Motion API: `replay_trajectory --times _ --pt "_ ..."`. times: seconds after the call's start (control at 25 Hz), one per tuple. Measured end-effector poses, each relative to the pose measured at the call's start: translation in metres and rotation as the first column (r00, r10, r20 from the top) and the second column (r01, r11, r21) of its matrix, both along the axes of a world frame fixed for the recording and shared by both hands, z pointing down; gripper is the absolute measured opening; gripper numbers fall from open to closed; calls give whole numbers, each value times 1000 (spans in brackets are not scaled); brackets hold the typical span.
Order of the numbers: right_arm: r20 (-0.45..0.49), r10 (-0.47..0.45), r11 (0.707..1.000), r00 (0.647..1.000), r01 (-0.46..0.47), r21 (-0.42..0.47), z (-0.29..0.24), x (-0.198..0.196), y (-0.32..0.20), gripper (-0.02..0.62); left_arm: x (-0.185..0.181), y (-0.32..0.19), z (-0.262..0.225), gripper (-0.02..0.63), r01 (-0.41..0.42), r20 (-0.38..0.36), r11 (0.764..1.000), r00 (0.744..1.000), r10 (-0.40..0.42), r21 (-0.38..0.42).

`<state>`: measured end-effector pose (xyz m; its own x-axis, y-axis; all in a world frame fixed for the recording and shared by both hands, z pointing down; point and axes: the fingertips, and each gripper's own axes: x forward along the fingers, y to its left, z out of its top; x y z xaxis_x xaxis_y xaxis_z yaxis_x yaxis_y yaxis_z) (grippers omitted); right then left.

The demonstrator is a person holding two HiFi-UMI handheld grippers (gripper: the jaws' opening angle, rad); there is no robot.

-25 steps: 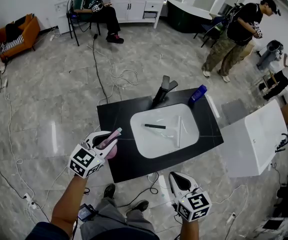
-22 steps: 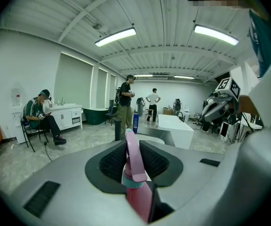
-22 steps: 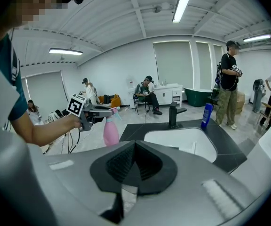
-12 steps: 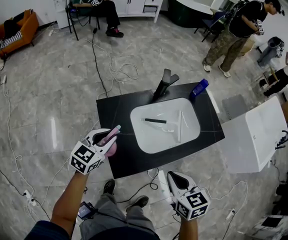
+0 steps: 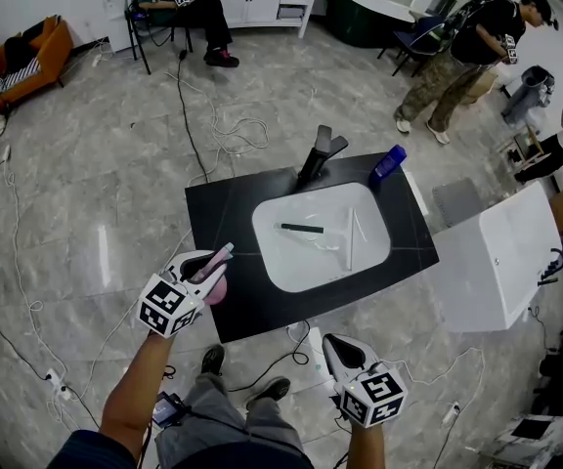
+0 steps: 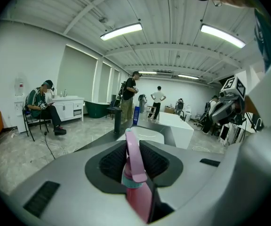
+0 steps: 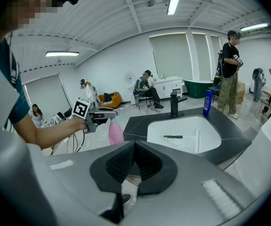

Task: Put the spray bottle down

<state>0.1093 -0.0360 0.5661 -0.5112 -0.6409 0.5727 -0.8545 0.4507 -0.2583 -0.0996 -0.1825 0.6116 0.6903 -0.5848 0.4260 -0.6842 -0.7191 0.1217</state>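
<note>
Sinking slightly, my left hand-held gripper stays clamped on the pink spray bottle, just off the bench at the sink's 8 o'clock. My right hand-held gripper, at 6 o'clock, is closed and empty.

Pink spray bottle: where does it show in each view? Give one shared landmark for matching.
Head view: pink spray bottle at lower left.
Left gripper view: it sits bottom centre, clamped between the jaws.
Right gripper view: it hangs left of centre.
Shared landmark: blue bottle, seen in all three.
</note>
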Motion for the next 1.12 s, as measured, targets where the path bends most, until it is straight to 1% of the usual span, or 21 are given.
replay_trajectory --times 0.28,0.6,0.88,1.12 --pt "11 11 1000 1000 -11 -28 10 7 8 9 8 2 14 89 4 -1 1000 1000 -4 -17" --pt "15 25 999 1000 -24 -40 18 19 4 9 15 -7 27 89 10 8 1000 1000 -10 -25" --pt "21 24 998 999 -23 -54 27 22 -1 9 23 -17 29 89 17 -5 1000 1000 -17 -15" --pt "20 20 998 1000 -19 -60 32 22 -6 9 18 -26 29 89 46 -21 999 999 -46 5"
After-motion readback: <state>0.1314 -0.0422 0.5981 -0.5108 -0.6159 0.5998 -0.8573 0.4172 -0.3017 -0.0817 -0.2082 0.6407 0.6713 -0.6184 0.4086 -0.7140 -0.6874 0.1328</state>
